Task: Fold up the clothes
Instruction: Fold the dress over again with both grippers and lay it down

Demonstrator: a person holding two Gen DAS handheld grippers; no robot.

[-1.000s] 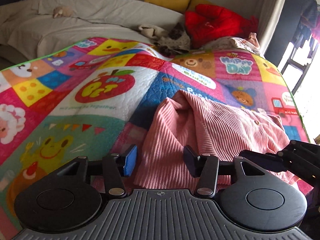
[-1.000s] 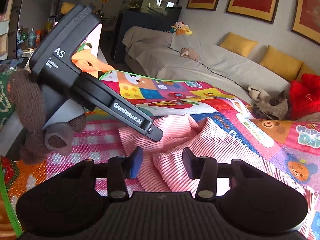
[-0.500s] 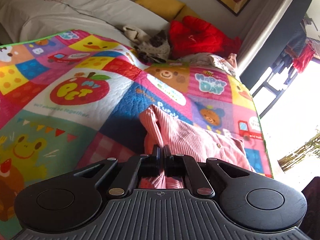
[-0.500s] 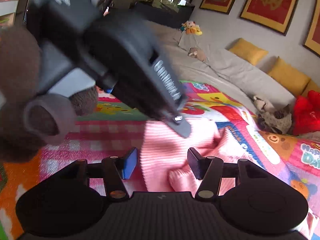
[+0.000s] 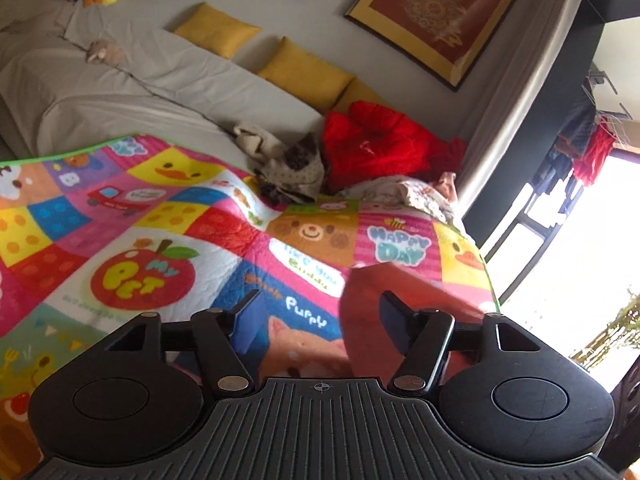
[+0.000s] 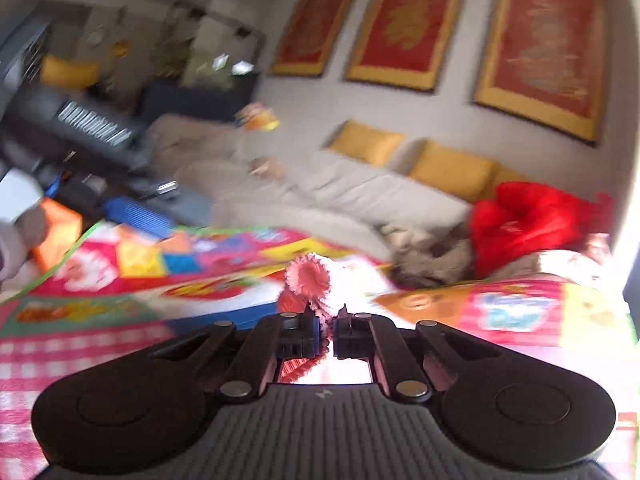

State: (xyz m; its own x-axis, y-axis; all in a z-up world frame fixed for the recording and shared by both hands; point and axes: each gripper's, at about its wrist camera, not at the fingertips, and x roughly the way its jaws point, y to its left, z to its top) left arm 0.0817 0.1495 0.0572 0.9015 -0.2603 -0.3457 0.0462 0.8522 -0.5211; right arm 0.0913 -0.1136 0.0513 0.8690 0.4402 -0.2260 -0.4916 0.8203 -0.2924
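A pink ribbed garment [image 5: 404,292] lies blurred on the colourful patchwork quilt [image 5: 160,240], to the right of and behind my left gripper's right finger. My left gripper [image 5: 318,314] is open and empty above the quilt. My right gripper [image 6: 328,330] is shut on a bunched edge of the pink garment [image 6: 308,280], which sticks up between its pads. The right wrist view is motion-blurred. The left gripper's body [image 6: 72,136] shows blurred at the left of that view.
A red jacket [image 5: 372,148] and a pile of beige and patterned clothes [image 5: 288,168] lie at the quilt's far edge. A grey covered sofa [image 5: 140,84] with yellow cushions [image 5: 304,76] stands behind. A bright window [image 5: 580,260] is on the right.
My left gripper was shut on the pink garment half a second ago; it has now opened and let go. My right gripper has closed on the garment and lifted it, moving fast.
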